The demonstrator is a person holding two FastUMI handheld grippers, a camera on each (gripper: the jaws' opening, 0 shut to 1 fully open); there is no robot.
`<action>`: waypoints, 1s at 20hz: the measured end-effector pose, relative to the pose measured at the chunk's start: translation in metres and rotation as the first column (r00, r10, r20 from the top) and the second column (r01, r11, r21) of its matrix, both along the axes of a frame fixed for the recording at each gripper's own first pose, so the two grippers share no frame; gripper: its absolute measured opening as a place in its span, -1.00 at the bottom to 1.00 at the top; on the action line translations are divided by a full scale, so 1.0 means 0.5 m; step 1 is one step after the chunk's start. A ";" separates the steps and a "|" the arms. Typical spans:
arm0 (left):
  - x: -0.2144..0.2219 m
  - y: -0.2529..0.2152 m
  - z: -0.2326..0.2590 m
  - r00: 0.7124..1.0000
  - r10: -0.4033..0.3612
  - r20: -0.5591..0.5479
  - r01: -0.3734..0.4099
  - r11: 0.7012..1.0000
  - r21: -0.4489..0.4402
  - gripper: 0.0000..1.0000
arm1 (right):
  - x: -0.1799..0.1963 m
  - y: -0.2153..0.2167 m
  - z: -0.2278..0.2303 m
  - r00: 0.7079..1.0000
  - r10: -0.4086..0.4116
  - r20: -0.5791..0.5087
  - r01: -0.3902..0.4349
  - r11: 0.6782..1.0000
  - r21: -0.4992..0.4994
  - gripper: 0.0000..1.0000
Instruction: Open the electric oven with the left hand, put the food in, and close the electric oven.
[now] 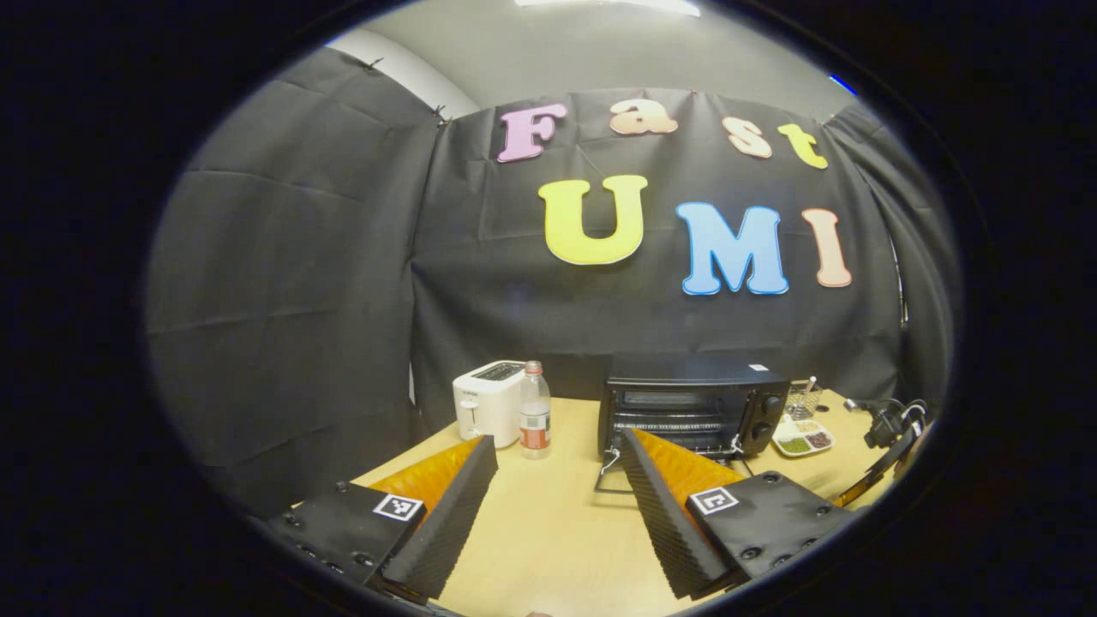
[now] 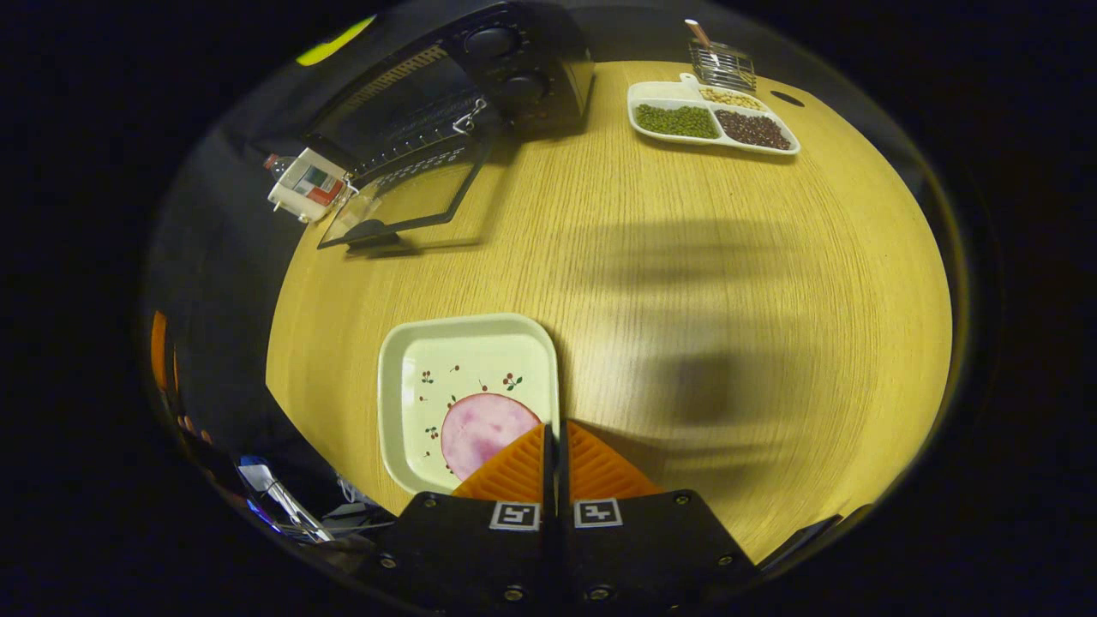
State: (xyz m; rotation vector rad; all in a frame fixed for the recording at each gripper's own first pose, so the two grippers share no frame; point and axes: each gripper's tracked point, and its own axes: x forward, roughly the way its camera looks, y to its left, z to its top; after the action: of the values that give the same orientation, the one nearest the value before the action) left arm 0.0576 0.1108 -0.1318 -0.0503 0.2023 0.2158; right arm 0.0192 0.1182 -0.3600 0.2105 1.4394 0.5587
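Oven door (image 2: 403, 201) down — right gripper (image 2: 554, 433) pinches plate (image 2: 467, 343).

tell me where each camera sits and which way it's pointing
Left gripper view: rides the left tool, level above the table, facing the oven, toaster and bottle; its two fingers stand wide apart.
Right gripper view: rides the right tool, looking down at the plate with its ham slice; its fingers are pressed together at the plate's rim.
Shared: oven with door dropped open, bean tray, table.
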 end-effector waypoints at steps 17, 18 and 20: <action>-0.001 -0.013 -0.016 1.000 -0.014 -0.016 0.015 1.000 0.014 1.00 | -0.013 0.055 0.002 0.988 0.129 -0.080 -0.135 0.988 -0.077 0.46; -0.001 -0.010 -0.019 1.000 -0.011 -0.018 0.011 1.000 0.019 0.83 | -0.002 0.047 -0.001 0.990 0.126 -0.070 -0.133 0.985 -0.113 0.16; -0.004 0.002 -0.025 1.000 0.000 -0.023 0.001 1.000 0.019 0.95 | 0.000 0.048 -0.010 0.986 0.156 -0.049 -0.162 0.976 -0.147 -0.58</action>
State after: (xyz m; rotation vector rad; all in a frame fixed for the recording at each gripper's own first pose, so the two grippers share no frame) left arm 0.0558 0.1120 -0.1441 -0.0284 0.2234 0.2180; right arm 0.0194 0.1423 -0.3648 -0.0147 1.5366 0.5759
